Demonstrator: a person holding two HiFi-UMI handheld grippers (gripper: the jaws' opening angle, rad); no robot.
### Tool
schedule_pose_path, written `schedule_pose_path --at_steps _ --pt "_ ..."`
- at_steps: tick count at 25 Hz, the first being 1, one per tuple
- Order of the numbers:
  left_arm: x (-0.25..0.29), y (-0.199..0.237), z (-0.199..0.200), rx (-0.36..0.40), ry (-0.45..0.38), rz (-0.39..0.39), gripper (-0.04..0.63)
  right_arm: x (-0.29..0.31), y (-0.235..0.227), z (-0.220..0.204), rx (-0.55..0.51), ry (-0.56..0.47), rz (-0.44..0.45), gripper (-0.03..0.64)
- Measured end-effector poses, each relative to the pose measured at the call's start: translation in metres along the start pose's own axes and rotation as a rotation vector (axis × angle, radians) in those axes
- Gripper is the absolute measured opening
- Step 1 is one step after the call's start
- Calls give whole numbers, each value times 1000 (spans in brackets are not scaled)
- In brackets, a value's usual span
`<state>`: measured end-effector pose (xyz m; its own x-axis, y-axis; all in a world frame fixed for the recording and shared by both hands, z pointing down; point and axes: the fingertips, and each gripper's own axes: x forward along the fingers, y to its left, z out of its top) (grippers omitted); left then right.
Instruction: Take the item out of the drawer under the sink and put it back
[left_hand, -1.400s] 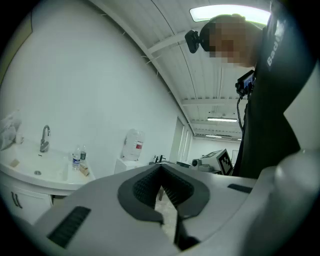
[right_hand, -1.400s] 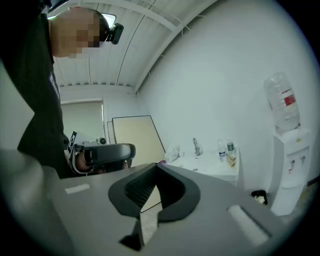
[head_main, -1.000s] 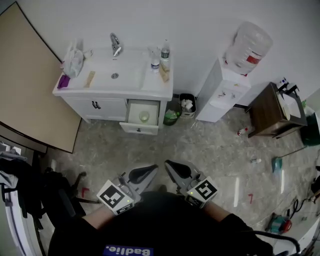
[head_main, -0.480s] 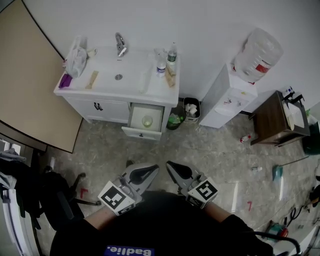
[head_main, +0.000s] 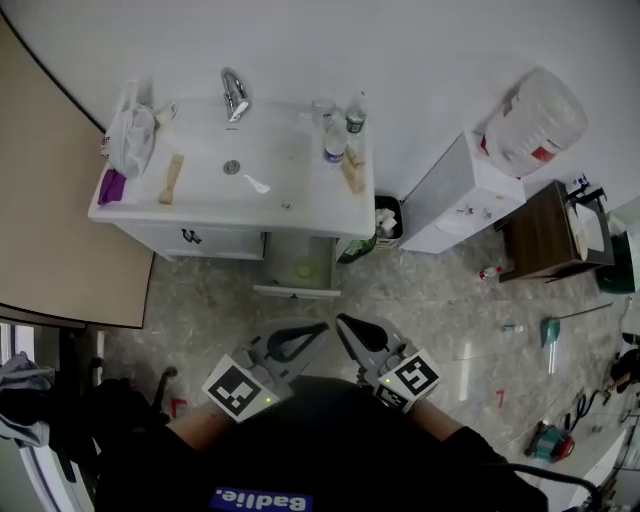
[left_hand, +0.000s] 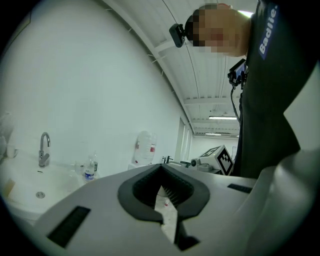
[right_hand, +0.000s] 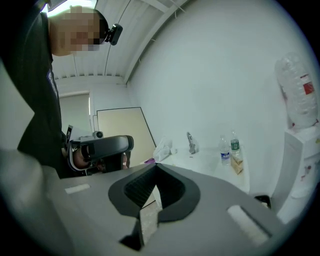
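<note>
The white sink cabinet (head_main: 190, 240) stands against the far wall in the head view. Its right-hand drawer (head_main: 297, 291) is pulled open, and a small pale round item (head_main: 303, 268) lies inside it. Both grippers are held close to the person's body, well short of the drawer. My left gripper (head_main: 320, 329) (left_hand: 161, 170) has its jaws together with nothing between them. Beside it, my right gripper (head_main: 341, 322) (right_hand: 156, 168) is likewise shut and empty. Both point toward the cabinet.
On the counter are a faucet (head_main: 232, 92), two bottles (head_main: 335, 148), a plastic bag (head_main: 130, 128) and a purple thing (head_main: 111, 186). A waste bin (head_main: 386, 220), a water dispenser (head_main: 465, 195) and a brown side table (head_main: 543, 232) stand to the right. A beige panel (head_main: 55, 230) leans at the left.
The head view has come closer to the cabinet, so the sink and open drawer now look larger and more from above. Both grippers stay shut near the body.
</note>
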<state>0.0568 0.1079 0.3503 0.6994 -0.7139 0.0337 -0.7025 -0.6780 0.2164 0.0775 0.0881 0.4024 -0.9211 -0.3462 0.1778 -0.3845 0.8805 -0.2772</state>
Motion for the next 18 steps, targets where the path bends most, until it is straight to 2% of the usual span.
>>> schedule_pose_path --at_steps 3,8,18 --pt "-3 33 7 -4 5 -31 5 32 -8 7 -8 -3 -22 0" --pt "-2 59 16 0 -12 -57 5 59 -22 10 18 17 -53 0" --pt "22 92 17 -17 15 11 5 85 -63 12 54 61 -17 2"
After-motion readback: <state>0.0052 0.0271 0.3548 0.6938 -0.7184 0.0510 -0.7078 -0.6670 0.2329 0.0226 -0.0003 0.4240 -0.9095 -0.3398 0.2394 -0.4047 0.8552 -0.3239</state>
